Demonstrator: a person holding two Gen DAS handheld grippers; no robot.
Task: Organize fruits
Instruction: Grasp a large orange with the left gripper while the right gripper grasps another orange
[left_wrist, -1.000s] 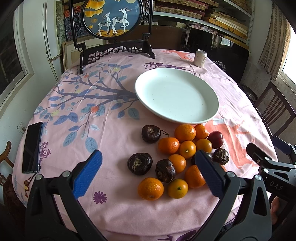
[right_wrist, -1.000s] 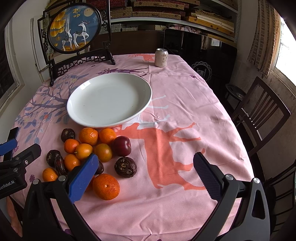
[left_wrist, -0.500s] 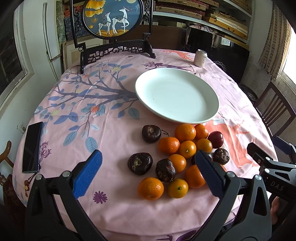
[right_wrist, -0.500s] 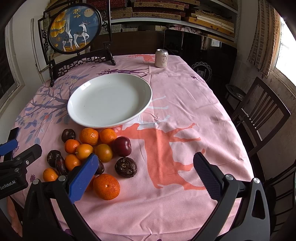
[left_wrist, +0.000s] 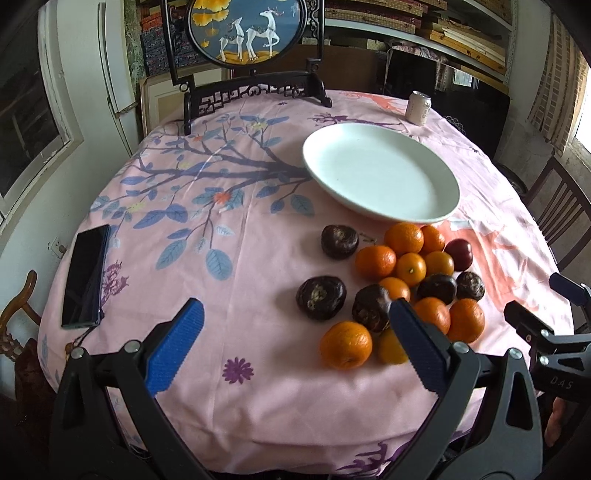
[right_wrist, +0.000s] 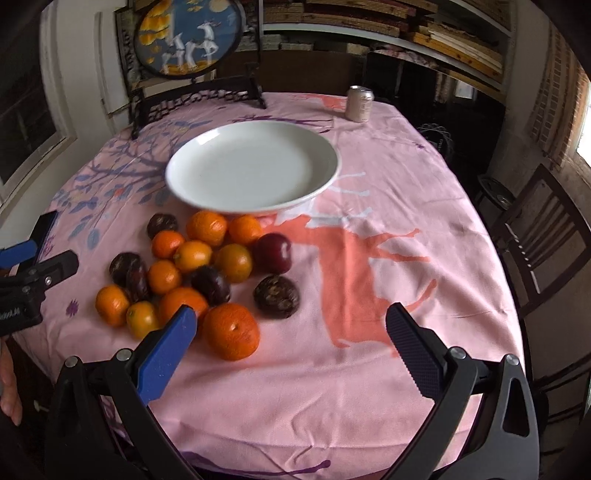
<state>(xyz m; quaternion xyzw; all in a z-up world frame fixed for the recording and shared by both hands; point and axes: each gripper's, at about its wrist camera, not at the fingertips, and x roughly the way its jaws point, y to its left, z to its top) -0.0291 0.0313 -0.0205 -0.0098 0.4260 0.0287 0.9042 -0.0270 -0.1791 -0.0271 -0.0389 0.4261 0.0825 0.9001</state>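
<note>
A pile of fruit lies on the pink tablecloth: several oranges (left_wrist: 346, 345) (right_wrist: 230, 331), several dark wrinkled fruits (left_wrist: 321, 297) (right_wrist: 276, 296) and a red plum (left_wrist: 459, 254) (right_wrist: 272, 253). An empty white plate (left_wrist: 380, 178) (right_wrist: 251, 172) stands just beyond the pile. My left gripper (left_wrist: 295, 338) is open and empty, near the table's front edge, left of the pile. My right gripper (right_wrist: 291, 341) is open and empty, just in front of the nearest orange, which sits by its left finger (right_wrist: 166, 354).
A black phone (left_wrist: 85, 276) lies at the table's left edge. A drink can (left_wrist: 418, 107) (right_wrist: 360, 103) and a framed deer screen (left_wrist: 251, 37) stand at the far side. A wooden chair (right_wrist: 535, 236) is at the right.
Both grippers have moved forward and lower toward the fruit. The right view has shifted left and nearer the pile and is blurred. Both stay open.
</note>
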